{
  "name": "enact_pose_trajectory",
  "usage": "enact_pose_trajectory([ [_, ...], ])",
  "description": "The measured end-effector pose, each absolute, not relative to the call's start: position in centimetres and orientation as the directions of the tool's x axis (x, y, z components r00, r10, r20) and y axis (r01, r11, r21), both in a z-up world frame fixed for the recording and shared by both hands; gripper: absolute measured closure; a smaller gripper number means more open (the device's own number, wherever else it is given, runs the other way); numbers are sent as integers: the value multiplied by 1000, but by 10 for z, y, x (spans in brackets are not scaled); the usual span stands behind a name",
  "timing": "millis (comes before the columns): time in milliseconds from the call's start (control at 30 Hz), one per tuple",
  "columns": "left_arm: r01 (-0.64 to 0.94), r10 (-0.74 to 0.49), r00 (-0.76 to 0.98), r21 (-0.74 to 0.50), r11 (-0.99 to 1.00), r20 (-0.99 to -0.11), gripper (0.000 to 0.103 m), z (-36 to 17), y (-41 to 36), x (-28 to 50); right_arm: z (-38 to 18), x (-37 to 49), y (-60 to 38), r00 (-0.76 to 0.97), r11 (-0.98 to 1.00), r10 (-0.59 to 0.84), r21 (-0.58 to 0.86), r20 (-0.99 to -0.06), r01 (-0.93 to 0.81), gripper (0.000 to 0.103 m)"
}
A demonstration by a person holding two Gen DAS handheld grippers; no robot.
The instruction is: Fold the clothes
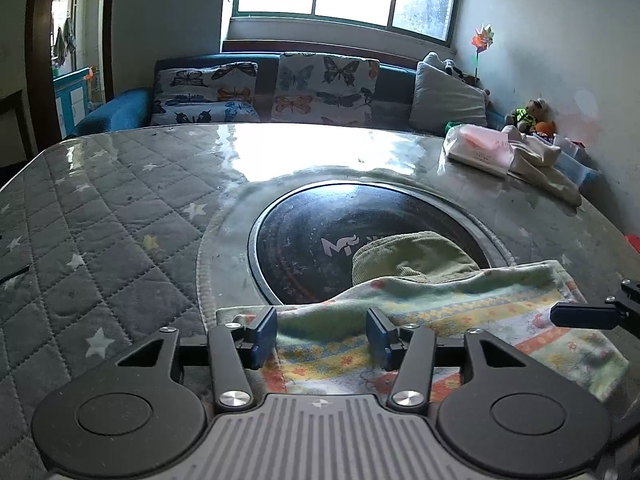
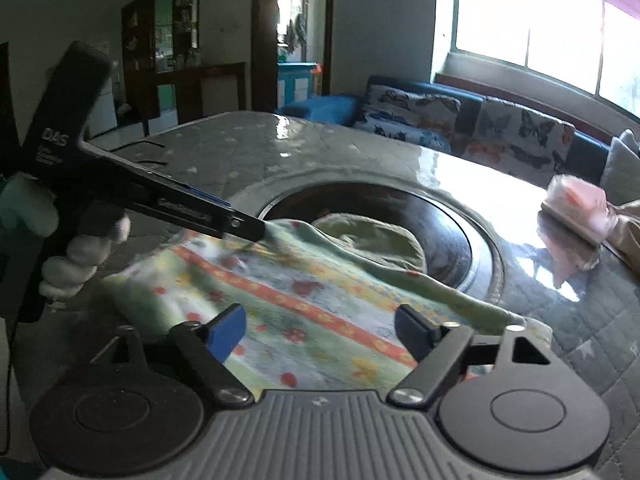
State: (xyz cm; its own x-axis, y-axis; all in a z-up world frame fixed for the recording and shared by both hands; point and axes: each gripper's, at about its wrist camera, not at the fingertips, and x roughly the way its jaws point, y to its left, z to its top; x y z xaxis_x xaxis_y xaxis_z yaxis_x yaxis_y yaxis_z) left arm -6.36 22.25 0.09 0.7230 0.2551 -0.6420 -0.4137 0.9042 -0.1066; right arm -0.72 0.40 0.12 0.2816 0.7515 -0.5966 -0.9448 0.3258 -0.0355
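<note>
A striped, flower-patterned cloth (image 1: pixel 440 328) lies on the quilted table, partly over a dark round inset (image 1: pixel 320 236). An olive-green garment (image 1: pixel 416 256) lies beyond it on the inset. My left gripper (image 1: pixel 322 332) is open, its blue pads on either side of the cloth's raised near edge. My right gripper (image 2: pixel 320 336) is open just above the cloth (image 2: pixel 304 304). The left gripper also shows in the right wrist view (image 2: pixel 256 232), its tip at the cloth's far edge. One right fingertip (image 1: pixel 580 314) shows at the right of the left wrist view.
A grey star-quilted cover (image 1: pixel 100 220) spans the table. A pink-and-white package (image 1: pixel 480 144) and beige cloth (image 1: pixel 544 168) lie at the far right. A blue sofa with butterfly cushions (image 1: pixel 320 88) stands behind the table under a window.
</note>
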Motion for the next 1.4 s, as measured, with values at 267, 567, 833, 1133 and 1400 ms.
enact_pose_trajectory([
  [267,-450,272,710,-121,885,-650,34,6,219,-86,-7,-22,8,289,320,740,-61,-608,-946,11],
  [567,-490,306,699,-123,863,-646,24,7,211,-115,-3,-33,13,310,320,744,-92,-592,-943,3],
  [833,-544,333,699,-168,822,-633,10,12,223,-140,3,-41,36,324,306,747,-132,-580,-943,0],
  [1133,-585,354,694,-205,785,-628,0,14,237,-159,0,-58,50,320,268,751,-175,-578,-947,0],
  [1400,-594,347,696,-233,770,-628,0,16,240,-162,-8,-76,63,314,214,747,-235,-586,-948,0],
])
